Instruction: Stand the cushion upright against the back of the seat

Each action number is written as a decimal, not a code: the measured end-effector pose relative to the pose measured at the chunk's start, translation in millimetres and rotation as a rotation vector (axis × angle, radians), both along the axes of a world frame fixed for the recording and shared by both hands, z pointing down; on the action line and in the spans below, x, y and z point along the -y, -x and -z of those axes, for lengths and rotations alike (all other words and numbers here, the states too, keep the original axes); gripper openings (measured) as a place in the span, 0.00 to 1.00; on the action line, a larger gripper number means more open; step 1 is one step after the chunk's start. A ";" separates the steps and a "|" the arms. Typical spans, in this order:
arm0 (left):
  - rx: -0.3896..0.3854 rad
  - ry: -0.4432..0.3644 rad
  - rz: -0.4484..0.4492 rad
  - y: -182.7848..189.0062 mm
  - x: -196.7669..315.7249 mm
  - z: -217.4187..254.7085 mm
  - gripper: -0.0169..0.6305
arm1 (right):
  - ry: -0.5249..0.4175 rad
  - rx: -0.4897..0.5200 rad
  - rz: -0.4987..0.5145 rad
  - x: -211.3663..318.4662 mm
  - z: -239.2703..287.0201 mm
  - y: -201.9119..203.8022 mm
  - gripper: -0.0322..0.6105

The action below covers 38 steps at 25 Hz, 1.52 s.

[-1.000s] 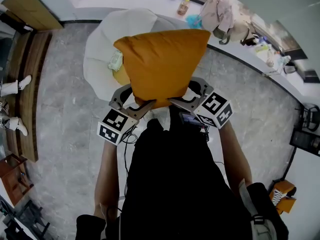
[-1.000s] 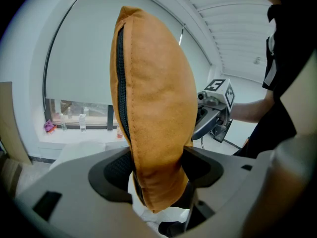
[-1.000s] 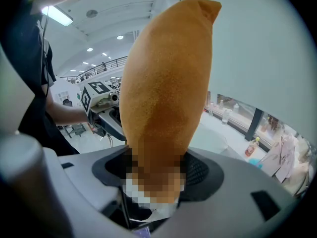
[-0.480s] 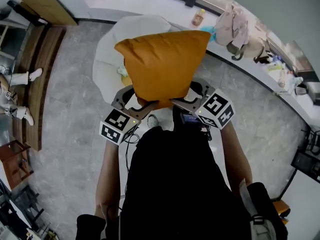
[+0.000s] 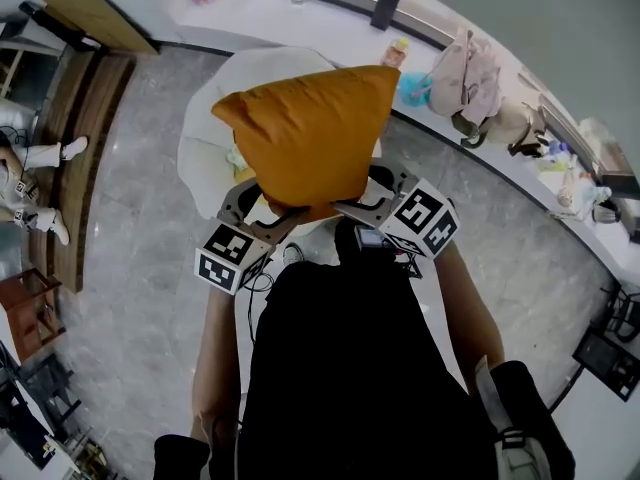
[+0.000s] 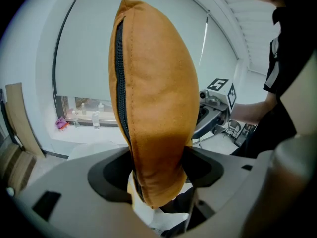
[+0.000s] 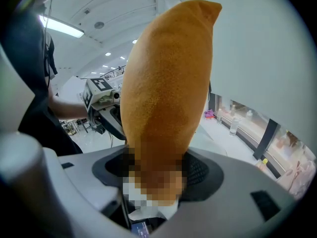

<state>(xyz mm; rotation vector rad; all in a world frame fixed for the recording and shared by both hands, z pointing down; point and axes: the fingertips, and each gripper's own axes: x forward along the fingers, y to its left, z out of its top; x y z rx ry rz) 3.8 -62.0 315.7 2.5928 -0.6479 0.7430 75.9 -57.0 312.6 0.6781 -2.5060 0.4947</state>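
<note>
Between both pairs of jaws a lower corner of the cushion (image 5: 305, 128) is clamped, the left gripper (image 6: 158, 170) on its zip edge and the right gripper (image 7: 158, 172) on the opposite side. The cushion hangs upright in the air and covers more of the seat (image 5: 212, 143) than a second ago. Judging by that, the carry is nearly done, and setting it down against the back remains.

The person wears a black top (image 5: 350, 368) with short sleeves. The left tongs (image 5: 262, 211) and right tongs (image 5: 378, 196) are grey with black pads (image 6: 111, 175). Each bears a white cube with black square markers: left cube (image 5: 228, 256), right cube (image 5: 422, 218). A thin black cable (image 5: 262, 280) hangs below the left cube.
</note>
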 end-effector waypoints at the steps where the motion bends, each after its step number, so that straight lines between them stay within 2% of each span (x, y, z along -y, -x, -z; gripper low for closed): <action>1: 0.005 0.007 0.010 -8.5 5.0 -2.3 0.53 | 0.003 0.002 0.008 5.7 -2.3 -8.5 0.51; 8: 0.049 0.052 0.060 -49.8 34.9 -20.7 0.53 | 0.025 0.001 0.074 40.5 -20.8 -49.4 0.51; 17: 0.111 0.174 0.132 -68.1 45.6 -56.9 0.53 | 0.095 0.016 0.158 58.8 -58.7 -66.3 0.51; 26: 0.111 0.297 0.182 -49.4 38.1 -94.2 0.53 | 0.173 0.006 0.191 54.2 -97.4 -45.6 0.51; 32: 0.107 0.323 0.151 -24.3 34.2 -123.0 0.55 | 0.166 -0.020 0.172 48.7 -122.2 -19.3 0.51; 38: 0.147 0.348 0.097 0.9 29.7 -167.5 0.55 | 0.142 -0.081 0.131 40.6 -161.8 6.0 0.51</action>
